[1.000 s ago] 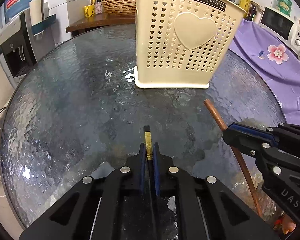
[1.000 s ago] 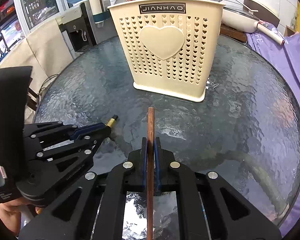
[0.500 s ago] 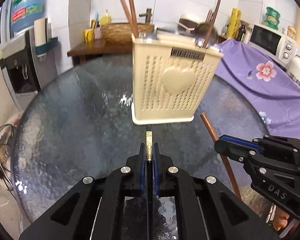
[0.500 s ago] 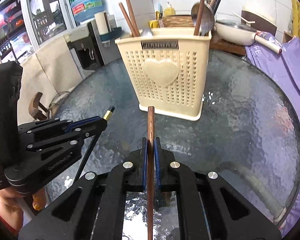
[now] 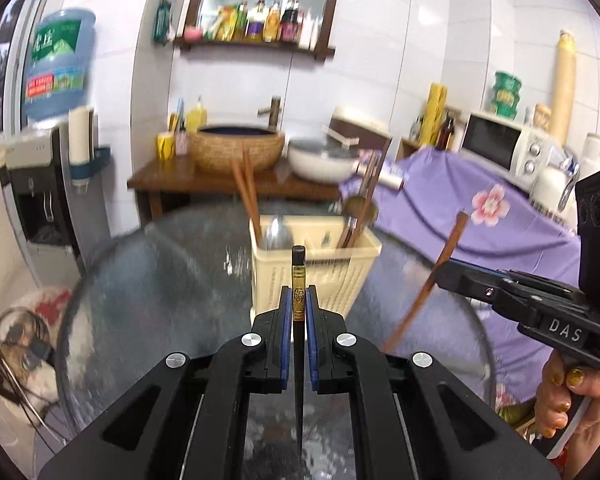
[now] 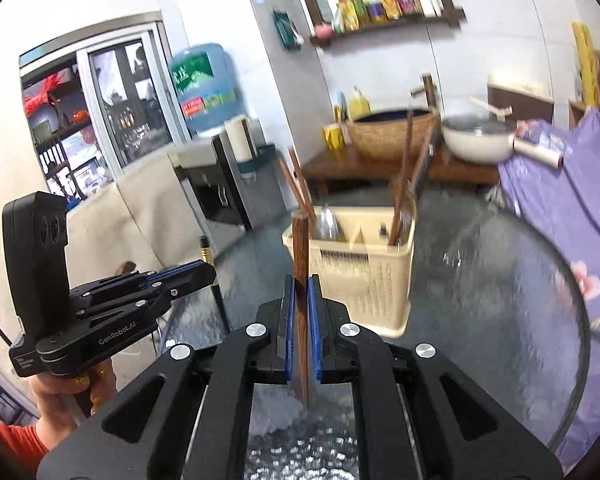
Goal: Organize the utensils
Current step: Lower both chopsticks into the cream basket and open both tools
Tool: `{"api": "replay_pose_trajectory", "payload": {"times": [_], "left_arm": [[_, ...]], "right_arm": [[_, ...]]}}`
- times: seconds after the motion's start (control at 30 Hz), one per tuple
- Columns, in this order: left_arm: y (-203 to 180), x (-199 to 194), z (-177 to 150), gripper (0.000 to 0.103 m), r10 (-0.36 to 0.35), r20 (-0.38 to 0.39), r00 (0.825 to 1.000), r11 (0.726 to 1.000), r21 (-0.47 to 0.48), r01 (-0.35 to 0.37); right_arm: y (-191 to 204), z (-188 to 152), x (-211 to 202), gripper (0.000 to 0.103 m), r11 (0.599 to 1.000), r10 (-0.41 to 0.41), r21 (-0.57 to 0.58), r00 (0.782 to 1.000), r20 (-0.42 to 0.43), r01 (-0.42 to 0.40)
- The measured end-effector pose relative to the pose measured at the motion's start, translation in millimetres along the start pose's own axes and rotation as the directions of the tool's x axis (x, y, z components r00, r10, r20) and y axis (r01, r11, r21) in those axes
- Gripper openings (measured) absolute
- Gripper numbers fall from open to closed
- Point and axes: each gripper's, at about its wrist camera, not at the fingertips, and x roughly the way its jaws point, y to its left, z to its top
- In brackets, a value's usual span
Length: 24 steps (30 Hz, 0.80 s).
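Observation:
My left gripper (image 5: 299, 294) is shut on a black chopstick with a gold band (image 5: 299, 276), held well above the glass table. My right gripper (image 6: 301, 284) is shut on a brown wooden chopstick (image 6: 300, 244), also raised. Each gripper shows in the other's view: the right gripper (image 5: 444, 270) with its brown chopstick (image 5: 440, 268) at the right, the left gripper (image 6: 208, 268) with its black chopstick (image 6: 206, 254) at the left. Ahead on the table stands the cream perforated utensil basket (image 5: 340, 276) (image 6: 376, 276), holding chopsticks and spoons.
The round glass table (image 5: 160, 280) (image 6: 500, 300) lies below. A purple flowered cloth (image 5: 480, 208) covers a counter at the right with a microwave (image 5: 496, 148). Behind are a wooden side table with a woven basin (image 5: 236, 148), a pan (image 6: 476, 140) and a water dispenser (image 5: 40, 184).
Both grippers have risen with their chopsticks and tilted up towards level. The basket, seen side-on before, now shows its open top from above and looks farther and lower.

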Motion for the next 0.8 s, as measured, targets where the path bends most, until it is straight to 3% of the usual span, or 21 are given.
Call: {"api": "replay_pose_trajectory", "payload": {"times": [0.23, 0.8], "left_arm": [[-9.1, -9.2, 54.0, 0.007, 0.01, 0.092, 0.996, 0.999, 0.036, -0.014], [-13.7, 4.2, 162.0, 0.006, 0.035, 0.16, 0.986, 0.999, 0.034, -0.041]], "right_arm": [[13.9, 54.8, -8.7, 0.007, 0.998, -0.015, -0.06, 0.998, 0.061, 0.019], [13.3, 173.3, -0.1, 0.007, 0.985, -0.128, -0.106, 0.985, 0.112, 0.14]]}}
